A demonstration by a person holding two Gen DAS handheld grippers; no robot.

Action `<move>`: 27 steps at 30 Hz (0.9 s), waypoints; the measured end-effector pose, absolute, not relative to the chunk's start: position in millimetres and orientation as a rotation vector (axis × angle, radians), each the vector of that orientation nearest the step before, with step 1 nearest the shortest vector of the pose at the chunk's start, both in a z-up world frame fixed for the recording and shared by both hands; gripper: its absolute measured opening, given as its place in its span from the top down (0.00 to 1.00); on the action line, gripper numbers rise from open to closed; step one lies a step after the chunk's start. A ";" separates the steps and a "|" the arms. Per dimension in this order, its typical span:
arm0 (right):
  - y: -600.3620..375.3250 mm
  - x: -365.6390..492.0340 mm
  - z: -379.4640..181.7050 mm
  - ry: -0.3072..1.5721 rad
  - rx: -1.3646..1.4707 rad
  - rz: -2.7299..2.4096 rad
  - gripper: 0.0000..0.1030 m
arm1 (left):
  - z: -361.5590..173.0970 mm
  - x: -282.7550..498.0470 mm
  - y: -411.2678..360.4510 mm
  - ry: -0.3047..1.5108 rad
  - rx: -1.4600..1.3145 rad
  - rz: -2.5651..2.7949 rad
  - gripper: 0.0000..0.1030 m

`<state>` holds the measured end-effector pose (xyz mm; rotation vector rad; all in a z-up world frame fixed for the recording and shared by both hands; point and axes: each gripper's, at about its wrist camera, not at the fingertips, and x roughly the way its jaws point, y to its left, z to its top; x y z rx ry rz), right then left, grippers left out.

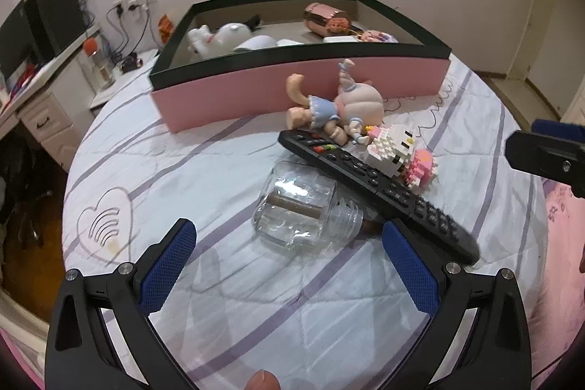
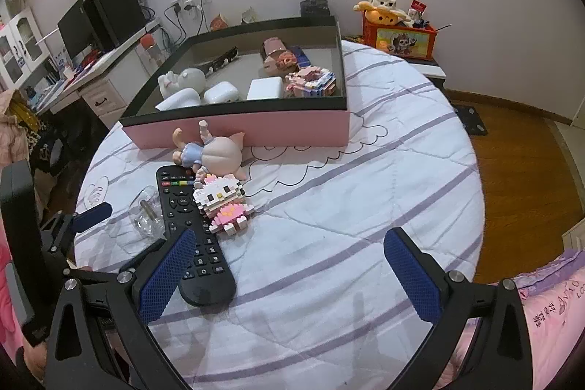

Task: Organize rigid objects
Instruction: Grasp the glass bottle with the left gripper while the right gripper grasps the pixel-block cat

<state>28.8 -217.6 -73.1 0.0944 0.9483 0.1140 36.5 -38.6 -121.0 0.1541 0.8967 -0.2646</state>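
I judge the sorting a little past halfway. The shallow pink cardboard box with a black rim point(image 2: 237, 130), set toward the far edge of the white quilted bed cover with lilac stripes point(image 2: 347, 207), already holds a white plush dog point(image 2: 184, 81), a few white cases, a rose-gold shiny cylinder point(image 2: 274, 59) and a pink brick-built toy point(image 2: 310, 81). Four things still lie on the cover in front of it: a big-headed doll in a blue dress point(image 1: 340, 105) touching the box's near wall, a long black remote control point(image 1: 376, 189), a white and pink brick-built cat figure point(image 1: 398, 152) just beside the remote, and a clear glass jar point(image 1: 299, 211) on its side with the remote's near end lying across its neck. My left claw point(image 1: 289, 262) hangs with its jaws apart, empty, near the jar; my right claw point(image 2: 292, 273) is likewise spread and empty, its left pad over the remote's near end.
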 end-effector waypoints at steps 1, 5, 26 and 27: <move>-216.4 30.8 -74.6 0.952 0.092 0.116 0.00 | -123.5 38.3 -40.6 0.897 0.163 -0.275 0.00; -211.6 38.5 -80.3 0.966 0.083 0.125 0.00 | -133.7 47.5 -44.3 0.916 0.173 -0.284 0.00; -169.0 87.6 -122.1 1.023 -0.023 0.254 0.10 | -130.4 69.2 -3.7 0.901 0.019 -0.310 0.49; -168.6 87.7 -121.7 1.020 -0.020 0.259 0.16 | -130.5 68.7 -2.5 0.899 0.015 -0.313 0.49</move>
